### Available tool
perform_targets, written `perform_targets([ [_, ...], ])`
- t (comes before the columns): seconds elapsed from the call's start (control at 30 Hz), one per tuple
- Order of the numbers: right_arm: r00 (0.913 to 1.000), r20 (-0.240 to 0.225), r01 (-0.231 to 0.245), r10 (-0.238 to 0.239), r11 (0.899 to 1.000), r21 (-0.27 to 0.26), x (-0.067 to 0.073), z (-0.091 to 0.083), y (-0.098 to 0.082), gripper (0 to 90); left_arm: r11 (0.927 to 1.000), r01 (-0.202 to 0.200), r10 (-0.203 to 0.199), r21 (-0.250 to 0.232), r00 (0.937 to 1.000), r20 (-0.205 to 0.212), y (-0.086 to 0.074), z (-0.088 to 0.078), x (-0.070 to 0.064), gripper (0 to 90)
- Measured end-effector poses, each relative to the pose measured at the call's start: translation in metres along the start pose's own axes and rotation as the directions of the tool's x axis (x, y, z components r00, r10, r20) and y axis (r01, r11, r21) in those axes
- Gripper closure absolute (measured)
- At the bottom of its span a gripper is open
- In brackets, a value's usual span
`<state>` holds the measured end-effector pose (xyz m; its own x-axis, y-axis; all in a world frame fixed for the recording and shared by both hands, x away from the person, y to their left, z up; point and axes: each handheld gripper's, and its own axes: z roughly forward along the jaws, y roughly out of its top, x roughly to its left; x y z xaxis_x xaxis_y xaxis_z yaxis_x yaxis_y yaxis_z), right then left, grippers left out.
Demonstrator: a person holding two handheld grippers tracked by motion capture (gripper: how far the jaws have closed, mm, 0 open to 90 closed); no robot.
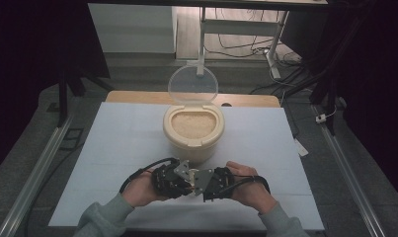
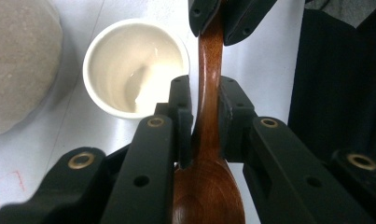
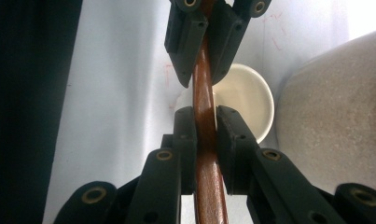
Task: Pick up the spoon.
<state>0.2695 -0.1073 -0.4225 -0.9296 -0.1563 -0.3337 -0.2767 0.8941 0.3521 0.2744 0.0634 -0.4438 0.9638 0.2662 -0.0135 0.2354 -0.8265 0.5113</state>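
Both grippers, left (image 1: 179, 178) and right (image 1: 212, 181), are clamping their fingers on one wooden spoon (image 2: 209, 140) above the table (image 1: 112, 143) beside the cup (image 2: 134, 70), so one should be loosening only once the other's hold feels firm.

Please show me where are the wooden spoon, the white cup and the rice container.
wooden spoon (image 2: 209, 70): left gripper view, on its handle.
white cup (image 2: 129, 70): left gripper view, on its inner wall.
rice container (image 1: 189, 144): high view, on its front outer wall.
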Motion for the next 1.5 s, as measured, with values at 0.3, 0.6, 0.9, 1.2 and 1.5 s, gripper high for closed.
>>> perform_targets([
  [0.3, 0.9857, 0.007, -0.166, 0.168, 0.976, -0.14, -0.012, -0.005, -0.012, 64.2, 0.999, 0.023, -0.025, -0.039, 0.9986, -0.047, -0.003, -0.004, 0.003, 78.4],
  [0.6, 0.9006, 0.02, -0.404, 0.434, 0.854, -0.326, -0.022, -0.024, -0.038, 54.4, 0.9942, 0.049, -0.057, -0.096, 0.9943, -0.09, -0.008, -0.01, 0.006, 78.6],
  [0.9, 0.7896, 0.046, -0.539, 0.612, 0.727, -0.425, -0.018, -0.033, -0.061, 45.3, 0.9869, 0.058, -0.077, -0.15, 0.9891, -0.126, -0.011, -0.014, 0.006, 78.6],
  [1.2, 0.7051, 0.023, -0.613, 0.709, 0.625, -0.483, -0.01, -0.033, -0.077, 42.3, 0.9814, 0.062, -0.088, -0.182, 0.9861, -0.141, -0.013, -0.014, 0.005, 78.7],
  [1.5, 0.6519, -0.017, -0.658, 0.758, 0.554, -0.509, -0.007, -0.031, -0.085, 41.4, 0.9687, 0.062, -0.106, -0.24, 0.9792, -0.173, -0.014, -0.018, 0.004, 78.7],
])
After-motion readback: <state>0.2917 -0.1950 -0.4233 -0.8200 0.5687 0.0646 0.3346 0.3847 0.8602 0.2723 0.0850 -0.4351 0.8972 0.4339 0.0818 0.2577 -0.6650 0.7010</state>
